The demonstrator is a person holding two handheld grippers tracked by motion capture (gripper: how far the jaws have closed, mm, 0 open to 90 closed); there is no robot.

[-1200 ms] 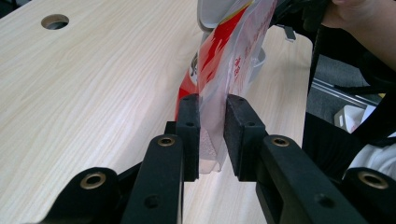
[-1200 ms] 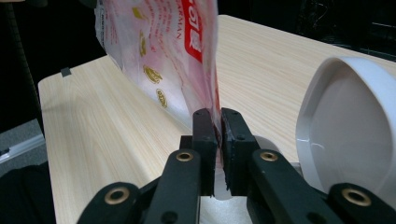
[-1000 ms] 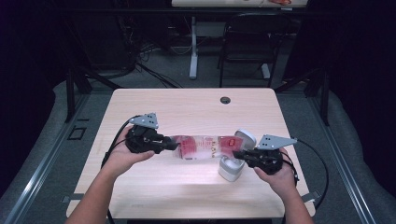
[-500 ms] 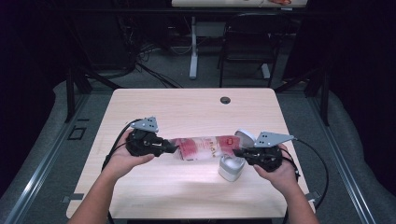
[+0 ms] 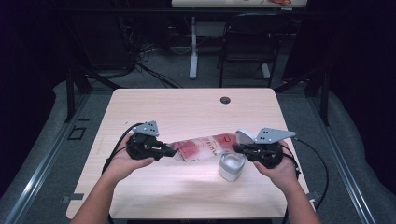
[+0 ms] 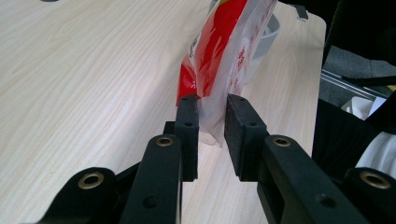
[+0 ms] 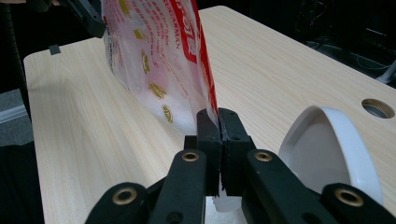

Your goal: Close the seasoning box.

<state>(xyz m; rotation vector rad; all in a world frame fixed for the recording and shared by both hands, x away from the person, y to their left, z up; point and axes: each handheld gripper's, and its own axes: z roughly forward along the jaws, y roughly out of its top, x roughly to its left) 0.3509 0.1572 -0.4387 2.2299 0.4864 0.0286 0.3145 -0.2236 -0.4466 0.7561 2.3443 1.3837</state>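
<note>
A red and clear plastic snack bag [image 5: 201,147] hangs stretched between my two grippers just above the wooden table [image 5: 187,112]. My left gripper [image 5: 172,151] is shut on the bag's left end; in the left gripper view the bag [image 6: 224,51] sits pinched between the pads [image 6: 212,105]. My right gripper [image 5: 236,148] is shut on the other end. In the right gripper view its jaws [image 7: 218,116] clamp the thin sealed edge of the bag [image 7: 154,51]. A small white container [image 5: 232,166] stands under the bag's right end, and its round lid [image 5: 244,136] leans beside my right gripper.
The table has a cable hole [image 5: 225,100] near its far edge. The white lid [image 7: 322,154] stands close to the right of my right jaws. Black cables trail from both grippers over the table's sides. Chairs and desk legs stand beyond the table.
</note>
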